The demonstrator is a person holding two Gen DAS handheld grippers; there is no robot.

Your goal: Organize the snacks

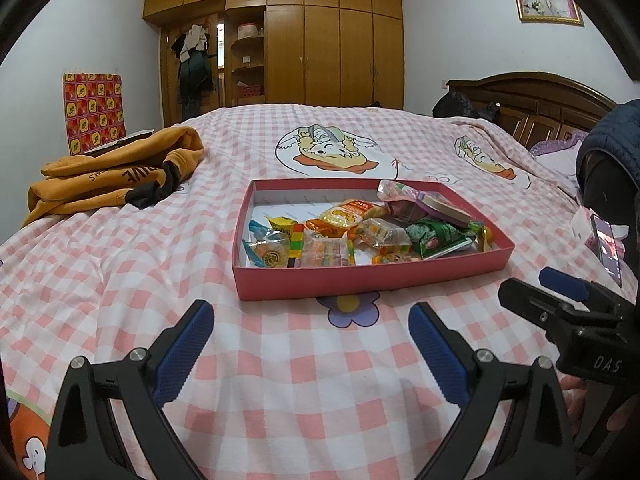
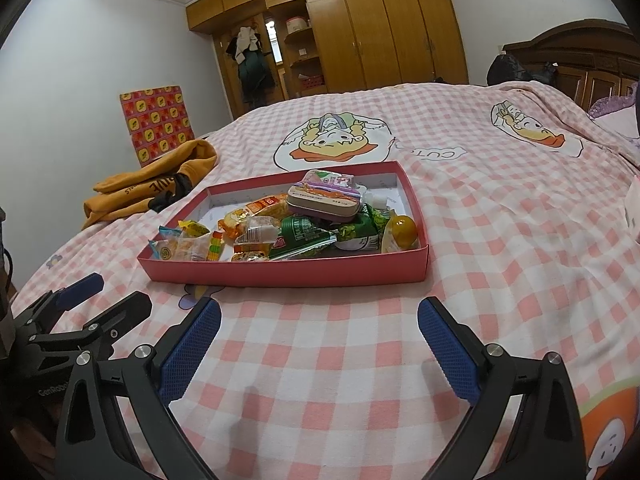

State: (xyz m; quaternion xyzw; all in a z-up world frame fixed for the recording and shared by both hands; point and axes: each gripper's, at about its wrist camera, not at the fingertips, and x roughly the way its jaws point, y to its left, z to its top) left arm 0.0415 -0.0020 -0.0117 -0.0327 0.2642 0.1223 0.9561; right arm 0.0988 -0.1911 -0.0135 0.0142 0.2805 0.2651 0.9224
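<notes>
A shallow red box (image 1: 360, 276) (image 2: 280, 274) lies on the pink checked bedspread and holds several wrapped snacks. Among them are a green packet (image 1: 436, 236) (image 2: 304, 236), orange packets (image 1: 352, 210) (image 2: 264, 206), a flat tin (image 2: 324, 200) and a yellow round sweet (image 2: 404, 228). My left gripper (image 1: 310, 324) is open, just short of the box's near wall, with nothing between its blue pads. My right gripper (image 2: 320, 316) is open too, likewise just in front of the box and holding nothing. Each gripper shows at the edge of the other's view.
A folded orange sweatshirt (image 1: 116, 172) (image 2: 156, 184) lies on the bed to the left of the box. A phone (image 1: 606, 248) rests at the right edge of the bed. Behind the bed stand a wooden wardrobe (image 1: 320, 48) and a dark headboard (image 1: 532, 104).
</notes>
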